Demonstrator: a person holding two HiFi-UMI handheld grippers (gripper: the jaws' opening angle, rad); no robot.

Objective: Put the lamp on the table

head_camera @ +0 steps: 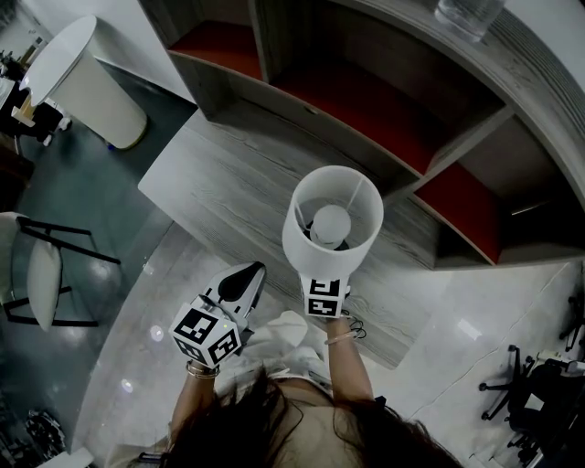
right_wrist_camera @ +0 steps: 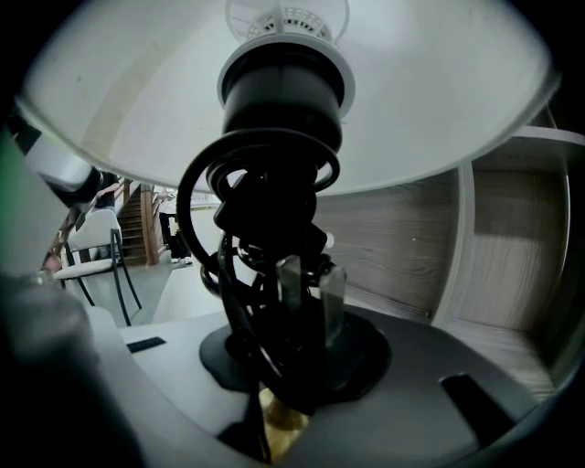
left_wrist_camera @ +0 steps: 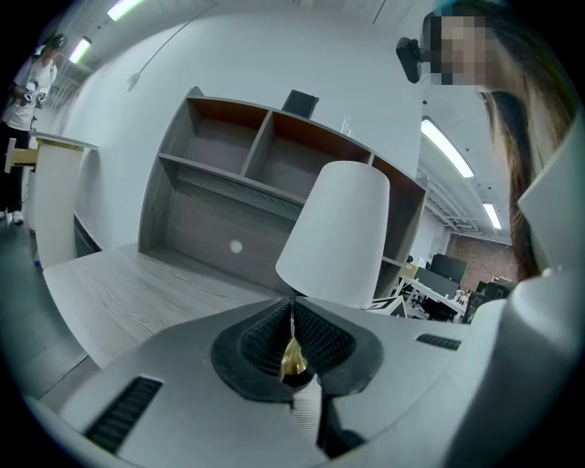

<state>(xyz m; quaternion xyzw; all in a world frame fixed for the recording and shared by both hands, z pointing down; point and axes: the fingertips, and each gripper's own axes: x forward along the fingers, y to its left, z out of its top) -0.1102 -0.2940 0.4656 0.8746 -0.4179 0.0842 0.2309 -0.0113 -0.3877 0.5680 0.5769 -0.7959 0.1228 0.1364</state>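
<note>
The lamp has a white conical shade (head_camera: 332, 219) with a bulb inside, seen from above in the head view. It hangs over the near part of the grey wooden table (head_camera: 219, 183). My right gripper (head_camera: 326, 294) is under the shade, shut on the lamp's black stem (right_wrist_camera: 279, 228), which has a black cord coiled round it. In the right gripper view the shade (right_wrist_camera: 439, 101) fills the top. My left gripper (head_camera: 245, 279) is to the left of the lamp, apart from it, shut and empty. In its own view the jaws (left_wrist_camera: 292, 306) meet below the shade (left_wrist_camera: 336, 236).
A grey shelf unit (head_camera: 366, 101) with red-lined compartments stands along the table's far side, a glass item (head_camera: 466, 14) on top. A white chair (head_camera: 41, 274) and a white round stand (head_camera: 91, 82) are on the left. A black office chair (head_camera: 539, 384) stands at right.
</note>
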